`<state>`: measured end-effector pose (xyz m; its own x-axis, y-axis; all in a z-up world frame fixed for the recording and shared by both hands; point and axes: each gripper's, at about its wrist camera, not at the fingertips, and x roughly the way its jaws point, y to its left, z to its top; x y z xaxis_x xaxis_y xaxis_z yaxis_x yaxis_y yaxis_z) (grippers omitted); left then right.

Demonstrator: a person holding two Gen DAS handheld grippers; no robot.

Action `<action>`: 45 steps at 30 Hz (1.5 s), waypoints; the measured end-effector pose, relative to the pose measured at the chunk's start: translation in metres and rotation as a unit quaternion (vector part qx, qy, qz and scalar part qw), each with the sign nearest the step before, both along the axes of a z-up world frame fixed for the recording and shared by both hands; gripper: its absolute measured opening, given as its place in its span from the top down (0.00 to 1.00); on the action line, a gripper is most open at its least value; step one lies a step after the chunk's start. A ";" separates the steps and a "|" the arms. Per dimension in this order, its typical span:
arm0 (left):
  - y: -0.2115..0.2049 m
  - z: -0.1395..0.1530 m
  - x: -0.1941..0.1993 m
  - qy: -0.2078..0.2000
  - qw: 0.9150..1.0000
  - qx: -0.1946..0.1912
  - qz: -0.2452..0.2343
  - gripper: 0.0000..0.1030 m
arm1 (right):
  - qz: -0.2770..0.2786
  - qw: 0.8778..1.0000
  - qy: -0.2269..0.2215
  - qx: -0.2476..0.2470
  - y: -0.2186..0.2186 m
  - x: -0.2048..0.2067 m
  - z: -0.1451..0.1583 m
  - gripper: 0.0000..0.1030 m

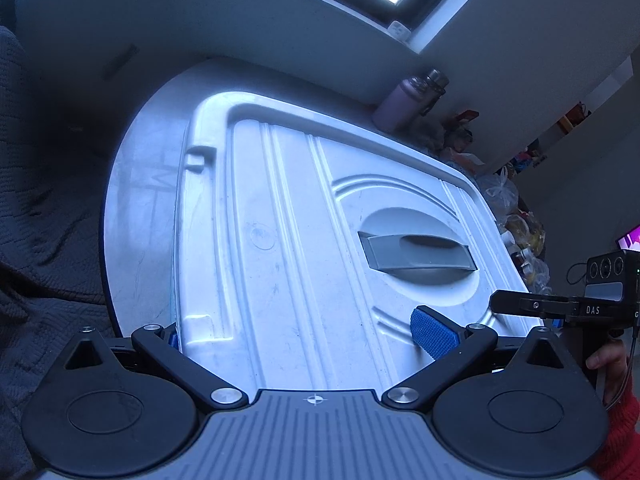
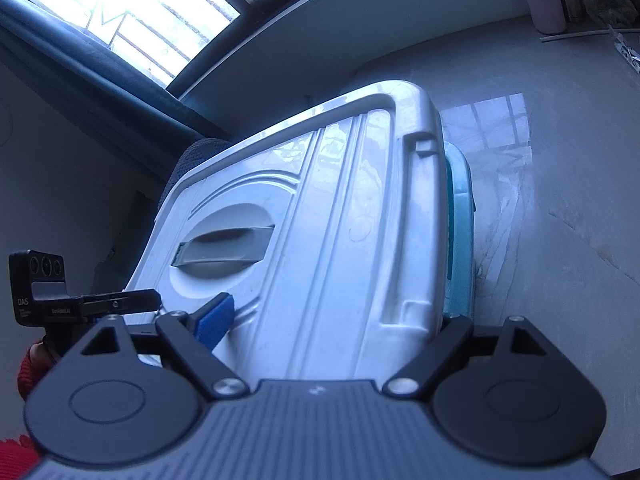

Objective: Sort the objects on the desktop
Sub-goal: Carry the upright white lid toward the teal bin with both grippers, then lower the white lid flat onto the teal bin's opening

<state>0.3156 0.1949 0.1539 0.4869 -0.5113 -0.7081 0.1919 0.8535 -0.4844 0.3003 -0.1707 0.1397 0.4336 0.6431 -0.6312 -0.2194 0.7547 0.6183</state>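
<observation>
A white ribbed storage-box lid (image 1: 288, 240) with a grey recessed handle (image 1: 416, 254) fills the left wrist view. My left gripper (image 1: 304, 336) is wide open and straddles the lid's near end, one blue pad (image 1: 434, 334) lying on top of the lid. The same lid (image 2: 332, 240) and handle (image 2: 224, 248) fill the right wrist view, over a teal box body (image 2: 460, 240). My right gripper (image 2: 332, 320) is wide open across the lid's other end, its blue pad (image 2: 214, 320) on the lid. Neither pair of fingers presses the lid's sides.
The box stands on a pale round table (image 1: 136, 216). A purple bottle (image 1: 396, 108) stands at the far edge, with bags and clutter (image 1: 516, 232) beyond. The other hand-held gripper (image 1: 560, 308) shows at the right. A dark knitted cloth (image 1: 36, 240) lies left.
</observation>
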 end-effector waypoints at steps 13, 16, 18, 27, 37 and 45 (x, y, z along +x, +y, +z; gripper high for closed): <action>0.019 0.003 0.006 0.002 0.998 0.054 0.025 0.00 | -0.035 0.995 0.059 -0.069 -0.008 0.015 -0.002 0.00; 0.022 0.005 0.008 0.003 0.998 0.060 0.029 0.00 | -0.031 0.994 0.048 -0.095 -0.008 0.012 -0.001 0.00; 0.021 0.008 0.009 0.001 0.997 0.065 0.030 0.00 | -0.044 0.992 0.039 -0.114 -0.010 0.013 0.002 0.00; 0.017 0.016 0.011 -0.003 0.995 0.087 0.039 0.00 | -0.043 0.990 0.028 -0.131 -0.004 0.021 0.005 0.00; 0.006 0.023 0.005 0.004 0.982 0.175 0.067 0.00 | -0.030 0.985 -0.010 -0.172 -0.002 0.024 0.013 0.03; -0.008 0.017 0.005 0.020 0.969 0.238 0.061 0.00 | -0.024 0.985 0.001 -0.169 -0.004 0.024 0.007 0.04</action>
<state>0.3202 0.1864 0.1711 0.4903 -0.0628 -0.8693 0.0647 0.9973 -0.0356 0.3243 -0.1748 0.1465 0.4561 0.3744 -0.8074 -0.1774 0.9272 0.3298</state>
